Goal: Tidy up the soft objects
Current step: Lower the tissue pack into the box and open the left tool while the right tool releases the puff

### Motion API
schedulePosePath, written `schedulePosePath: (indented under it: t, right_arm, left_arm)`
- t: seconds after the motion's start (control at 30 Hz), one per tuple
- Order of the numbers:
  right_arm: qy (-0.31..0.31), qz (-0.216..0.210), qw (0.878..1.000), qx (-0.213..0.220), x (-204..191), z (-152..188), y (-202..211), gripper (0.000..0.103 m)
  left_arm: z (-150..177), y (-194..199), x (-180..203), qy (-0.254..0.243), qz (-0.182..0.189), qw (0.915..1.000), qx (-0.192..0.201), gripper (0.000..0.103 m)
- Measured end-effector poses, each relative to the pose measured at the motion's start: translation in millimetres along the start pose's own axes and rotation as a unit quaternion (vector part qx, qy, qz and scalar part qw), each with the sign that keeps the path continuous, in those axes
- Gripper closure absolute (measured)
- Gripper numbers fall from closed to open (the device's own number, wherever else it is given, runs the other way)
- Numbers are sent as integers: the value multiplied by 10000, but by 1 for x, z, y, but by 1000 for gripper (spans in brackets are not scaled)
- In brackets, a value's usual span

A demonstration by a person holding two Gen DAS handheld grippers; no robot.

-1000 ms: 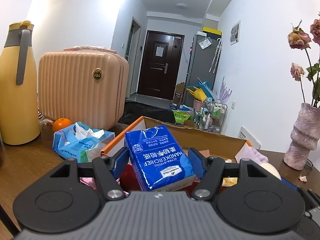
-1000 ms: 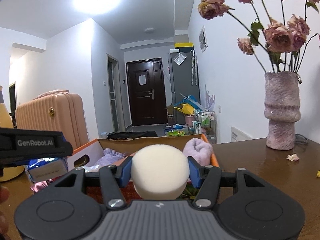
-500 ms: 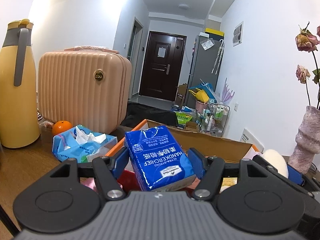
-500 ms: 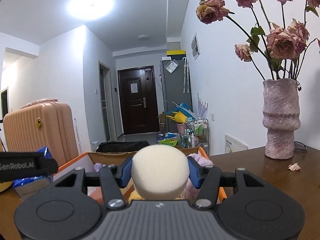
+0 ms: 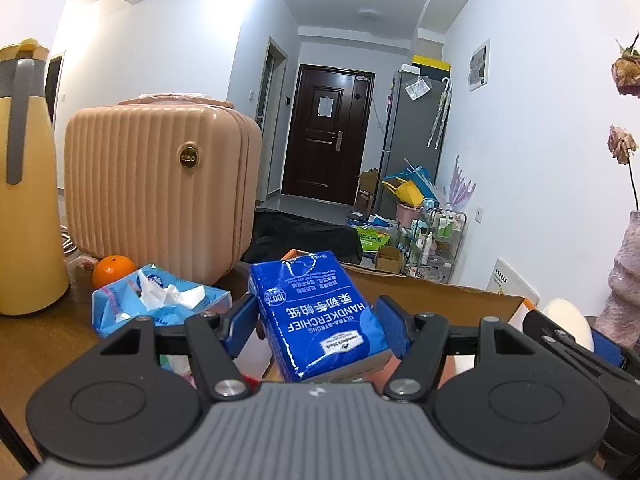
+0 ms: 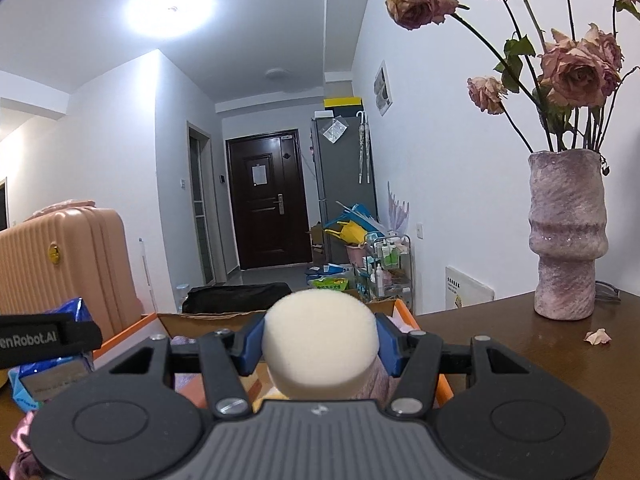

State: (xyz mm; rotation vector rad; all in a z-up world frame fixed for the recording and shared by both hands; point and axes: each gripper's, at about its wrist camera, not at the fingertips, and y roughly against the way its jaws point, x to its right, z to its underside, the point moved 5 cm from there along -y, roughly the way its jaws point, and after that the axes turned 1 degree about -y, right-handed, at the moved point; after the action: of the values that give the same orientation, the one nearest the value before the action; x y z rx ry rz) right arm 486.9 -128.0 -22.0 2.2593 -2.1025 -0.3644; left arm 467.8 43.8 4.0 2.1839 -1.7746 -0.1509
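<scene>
Over the open orange-edged cardboard box (image 5: 432, 292) on the brown wooden tabletop (image 6: 520, 344), both loads want lowering well inside before release. The left gripper (image 5: 316, 320) has its jaws clamped on a blue plastic-wrapped handkerchief pack (image 5: 316, 316); the right gripper (image 6: 320, 344) squeezes a cream foam sponge (image 6: 320, 340). The two grippers crowd each other, with a ribbed pink suitcase (image 5: 160, 184) and a mottled pink ceramic vase (image 6: 568, 240) flanking them.

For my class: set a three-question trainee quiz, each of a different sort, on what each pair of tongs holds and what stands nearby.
1. True or false: the left tongs grip a blue handkerchief pack.
2. The right tongs hold: A) an orange, B) a cream sponge, C) a rose.
3. Fill in: the vase of dried roses stands on the ____.

Key: 1 true; 2 B; 3 wooden table.
</scene>
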Motion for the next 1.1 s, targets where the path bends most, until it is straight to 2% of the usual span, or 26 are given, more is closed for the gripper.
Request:
schedulePosePath:
  t: [0.57,0.83,1.1]
  right_arm:
    - [119,-84,9999,-93,-8,-3,-45,47]
    - [114,-180,9994,-283,-13,1,-58,47]
    - [107,-97,9987,-482,-9,3,-67,46]
  left_arm:
    - [-9,-47,6,-190,12,9998,14,36]
    - [-13,-67,6,-217,64,9997,-37,36]
    - [-9,-76,5,-261,93,9995,-142,36]
